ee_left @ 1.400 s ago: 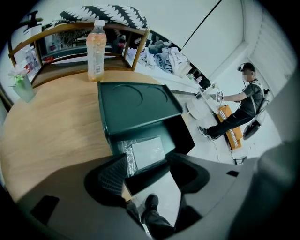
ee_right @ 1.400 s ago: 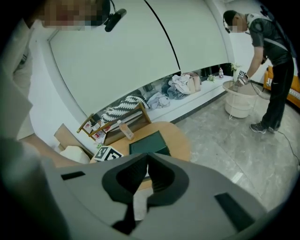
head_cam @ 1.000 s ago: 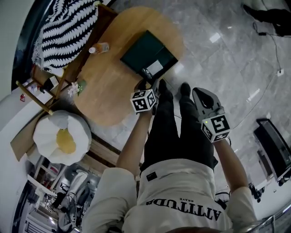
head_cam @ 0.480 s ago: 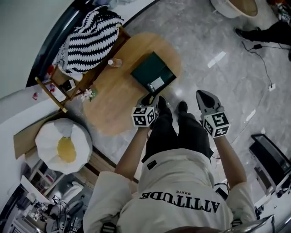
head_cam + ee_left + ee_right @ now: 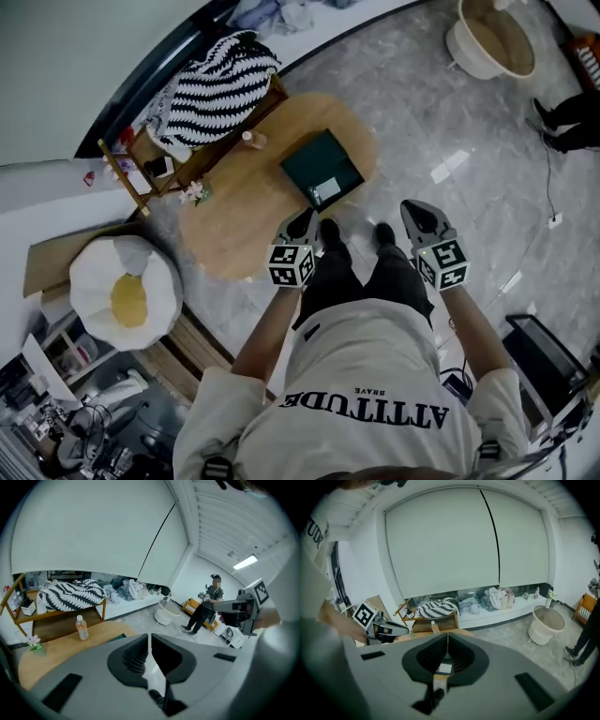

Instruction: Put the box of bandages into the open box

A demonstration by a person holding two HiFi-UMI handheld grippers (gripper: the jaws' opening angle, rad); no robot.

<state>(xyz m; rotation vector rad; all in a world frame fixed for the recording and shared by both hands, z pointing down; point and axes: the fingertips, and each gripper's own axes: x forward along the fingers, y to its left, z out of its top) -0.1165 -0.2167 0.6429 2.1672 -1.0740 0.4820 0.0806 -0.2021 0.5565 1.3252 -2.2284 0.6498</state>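
Observation:
A dark green open box (image 5: 323,167) lies on the oval wooden table (image 5: 234,225), with a small white pack (image 5: 327,193) in its near corner. I cannot tell whether that pack is the bandage box. My left gripper (image 5: 302,223) hangs just short of the table's near edge, off the green box. In the left gripper view its jaws (image 5: 149,637) are closing, tips almost together, nothing between them. My right gripper (image 5: 412,208) hangs over the floor to the right. In its own view the right gripper (image 5: 447,634) is shut and holds nothing.
A small bottle (image 5: 251,139) and a flower sprig (image 5: 195,191) stand on the table's far side. Behind it is a wooden rack with a striped cloth (image 5: 220,80). A white pouf (image 5: 127,291) sits left, a white tub (image 5: 492,37) far right. A person (image 5: 208,606) stands across the room.
The view has drawn back and the table and green box look smaller and farther. My left gripper has come away from the box's near edge. Both grippers now hang in front of the legs.

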